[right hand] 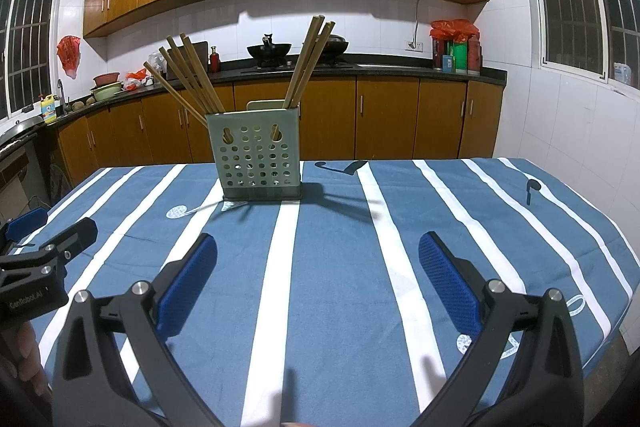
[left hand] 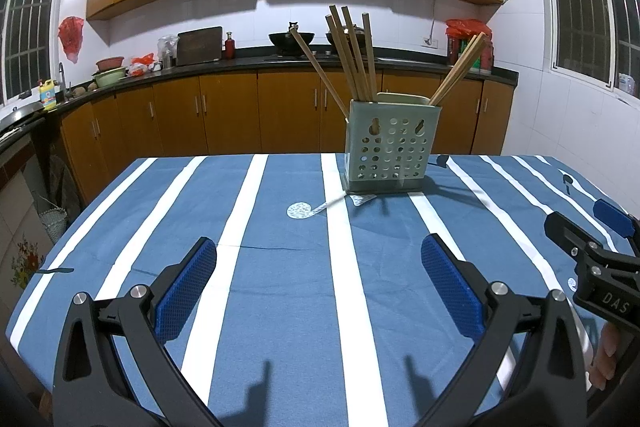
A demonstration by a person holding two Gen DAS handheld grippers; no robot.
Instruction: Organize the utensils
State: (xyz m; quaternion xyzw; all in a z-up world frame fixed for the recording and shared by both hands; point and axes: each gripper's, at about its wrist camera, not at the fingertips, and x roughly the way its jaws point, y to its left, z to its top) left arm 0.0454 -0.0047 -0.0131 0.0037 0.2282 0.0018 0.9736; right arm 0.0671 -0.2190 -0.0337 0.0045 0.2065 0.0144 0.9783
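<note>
Toward twelve o'clock on the table (left hand: 280,307), well ahead of both claws, stands the pale green perforated holder (left hand: 392,147). It carries two bunches of wooden chopsticks: a larger bunch (left hand: 352,55) fanning out toward eleven o'clock, and a smaller pair (left hand: 460,71) leaning toward one o'clock, seemingly in separate compartments, though the inside is hidden. No loose utensil shows on the striped cloth.

The left claw (left hand: 318,287) is spread wide and empty, low over the cloth. The right claw (right hand: 318,283) is likewise spread and empty; from the left view it sits at about three o'clock.

Judging from this, the step in hand is likely to gather the splayed sticks into one tidy group. To do it well, approach the stick tips from above, not from the side, so the light holder is not tipped or pushed across the cloth. Pinch one or two sticks near the upper third and lift straight up before moving across. The free claw could steady the holder's rim. Slim round sticks may slip or twist between the pads.
</note>
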